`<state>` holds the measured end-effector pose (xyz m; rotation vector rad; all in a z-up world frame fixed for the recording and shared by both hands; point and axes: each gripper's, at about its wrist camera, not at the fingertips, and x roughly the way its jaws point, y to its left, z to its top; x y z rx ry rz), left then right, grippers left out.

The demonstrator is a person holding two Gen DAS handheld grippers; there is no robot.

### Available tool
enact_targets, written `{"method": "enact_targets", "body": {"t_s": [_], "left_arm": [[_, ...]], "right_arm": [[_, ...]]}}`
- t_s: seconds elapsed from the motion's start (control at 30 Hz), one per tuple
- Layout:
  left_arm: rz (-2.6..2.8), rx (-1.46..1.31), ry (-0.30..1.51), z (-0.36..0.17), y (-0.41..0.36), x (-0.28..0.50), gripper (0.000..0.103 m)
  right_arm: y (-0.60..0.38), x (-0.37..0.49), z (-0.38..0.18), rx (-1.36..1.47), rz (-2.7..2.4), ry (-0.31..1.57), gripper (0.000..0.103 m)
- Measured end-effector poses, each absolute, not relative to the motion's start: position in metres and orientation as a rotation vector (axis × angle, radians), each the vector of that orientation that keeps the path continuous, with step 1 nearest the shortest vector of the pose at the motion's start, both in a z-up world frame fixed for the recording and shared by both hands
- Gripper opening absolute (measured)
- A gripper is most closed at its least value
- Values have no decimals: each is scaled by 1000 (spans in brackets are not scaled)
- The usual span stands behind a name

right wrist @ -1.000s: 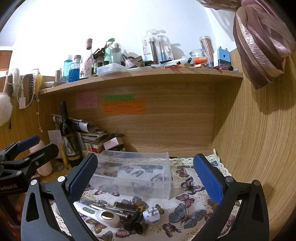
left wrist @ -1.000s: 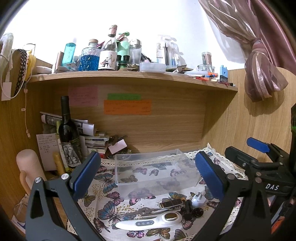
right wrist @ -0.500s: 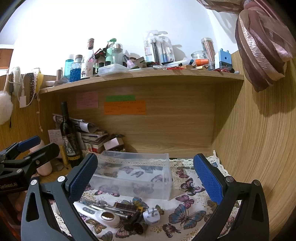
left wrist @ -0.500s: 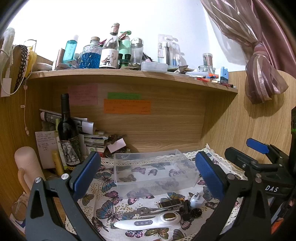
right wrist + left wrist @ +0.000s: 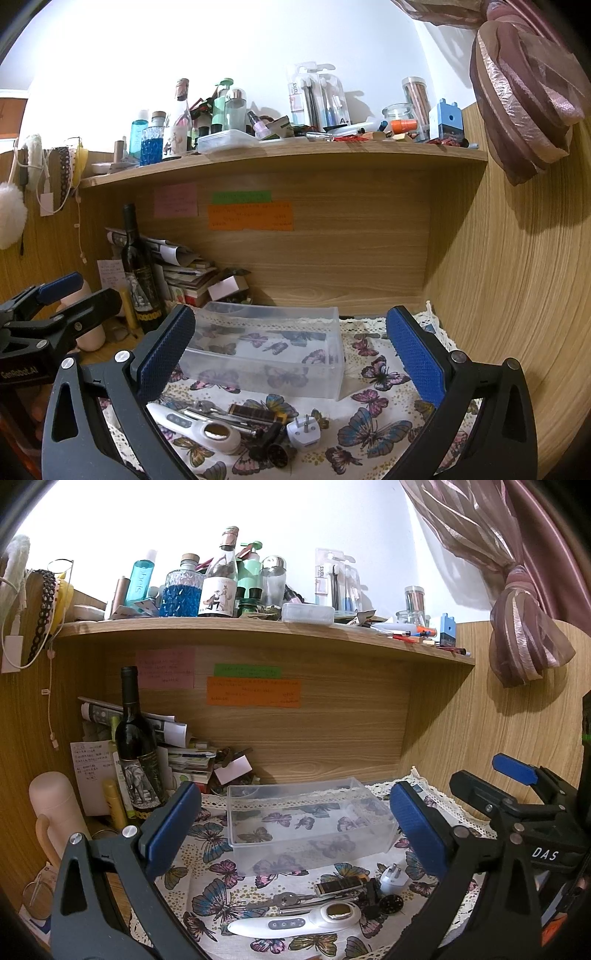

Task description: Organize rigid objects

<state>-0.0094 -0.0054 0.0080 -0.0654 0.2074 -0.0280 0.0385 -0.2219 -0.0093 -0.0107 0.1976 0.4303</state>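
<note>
Left wrist view: our left tool (image 5: 293, 825) hangs with its blue pads spread wide, nothing between them, above the butterfly cloth (image 5: 207, 886) on the surface.
Right wrist view: our right tool (image 5: 290, 349) is likewise spread wide and holds nothing.
Bin: we take the clear bin (image 5: 306, 827) as our landmark; it stands on the cloth, and we see only the cloth's pattern through its walls.
In front of the bin: a white wand (image 5: 295, 921) with buttons, keys (image 5: 284, 899), a dark flat bar (image 5: 338, 886), a white plug (image 5: 393, 875) and small black parts (image 5: 384, 901) lie close together on the cloth, some touching.
Left of the bin: a wine bottle (image 5: 136, 749) stands upright against stacked papers (image 5: 184, 753).
Above the bin: sticky notes (image 5: 253, 696) on the back panel, then a shelf (image 5: 258, 627) crowded with bottles.
Right of the bin: we see the right tool's body (image 5: 517, 805) from the left wrist view.
</note>
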Motion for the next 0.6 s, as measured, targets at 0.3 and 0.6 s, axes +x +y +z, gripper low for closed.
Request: {"method": "enact_targets", "body": {"t_s": [0.3, 0.6], "left_arm": [[-26, -65, 208, 8, -5, -9, 103], [-21, -72, 250, 1, -3, 2, 103]], "right_arm": [[-222, 39, -9, -9, 433, 196, 103], [-218, 46, -13, -18, 432, 221, 103]]}}
